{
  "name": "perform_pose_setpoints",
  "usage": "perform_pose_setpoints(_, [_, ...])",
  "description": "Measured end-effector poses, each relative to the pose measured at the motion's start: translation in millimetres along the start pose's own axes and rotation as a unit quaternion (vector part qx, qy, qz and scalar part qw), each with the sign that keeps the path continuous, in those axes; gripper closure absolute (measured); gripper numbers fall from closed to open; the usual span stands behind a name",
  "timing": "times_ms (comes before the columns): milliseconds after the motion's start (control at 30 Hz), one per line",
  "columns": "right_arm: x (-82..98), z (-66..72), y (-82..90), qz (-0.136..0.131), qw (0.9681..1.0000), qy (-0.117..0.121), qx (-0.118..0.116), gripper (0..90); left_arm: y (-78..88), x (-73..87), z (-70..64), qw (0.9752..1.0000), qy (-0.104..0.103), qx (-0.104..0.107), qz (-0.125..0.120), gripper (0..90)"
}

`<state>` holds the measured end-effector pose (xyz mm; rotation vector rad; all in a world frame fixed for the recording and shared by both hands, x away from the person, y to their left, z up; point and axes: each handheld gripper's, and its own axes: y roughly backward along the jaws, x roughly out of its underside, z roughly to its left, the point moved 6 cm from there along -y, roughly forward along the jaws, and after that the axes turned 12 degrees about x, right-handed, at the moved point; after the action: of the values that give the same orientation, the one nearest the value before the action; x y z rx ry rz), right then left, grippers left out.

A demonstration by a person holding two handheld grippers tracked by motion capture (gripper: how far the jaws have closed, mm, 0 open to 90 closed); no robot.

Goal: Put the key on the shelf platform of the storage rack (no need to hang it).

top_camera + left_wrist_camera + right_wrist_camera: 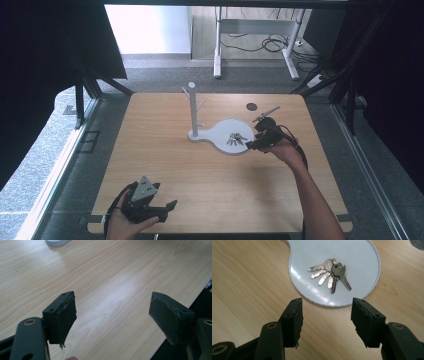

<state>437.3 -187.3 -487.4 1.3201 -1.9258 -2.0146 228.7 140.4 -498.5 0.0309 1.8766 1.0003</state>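
A: Where are the keys (331,273)?

B: A bunch of about 6 silver keys lies fanned on the round lobe of a white tray (359,257), slightly toward its far side in the right gripper view. Nothing holds them.

A: And the tray?

B: It lies flat on the wooden counter (200,170), near the middle of the far half. Its narrow end carries a white stand (192,107), an upright post with short pegs, seen in the high view to the left of the keys.

A: Which tongs are nearest?

B: The right tongs (325,312). They hover over the counter just outside the tray's near rim, pointing at the keys. Their 2 jaws stand apart with only bare wood between them, touching nothing. In the high view they sit at the tray's right edge, held in the person's right hand (282,150).

A: The left tongs?

B: The left tongs (112,315) are well apart from the tray, at the counter's near left edge, held in the left hand (125,225). Their jaws are spread wide over bare wood, gripping nothing.

A: Anything else on the counter?

B: 1 dark round spot (251,106) lies beyond the tray, toward the far right.
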Motion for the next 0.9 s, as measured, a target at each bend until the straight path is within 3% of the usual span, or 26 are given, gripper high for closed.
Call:
perform_pose_setpoints(533, [81.3,5.2,32.1,-0.056,0.9983,-0.016,0.0,43.4,-9.8,-0.2,-4.8,0.9998,-0.007,0.005,0.016,22.2])
perform_pose_setpoints(567, [94.3,6.6,35.8,-0.066,0.9975,-0.024,-0.002,43.6,-11.2,-0.2,-5.4,0.9998,-0.008,0.005,0.017,22.2])
perform_pose_setpoints(900, [135.8,10.3,36.2,-0.087,0.9953,-0.042,0.008,43.6,-17.0,0.4,-7.2,0.9996,-0.009,0.005,0.026,22.2])
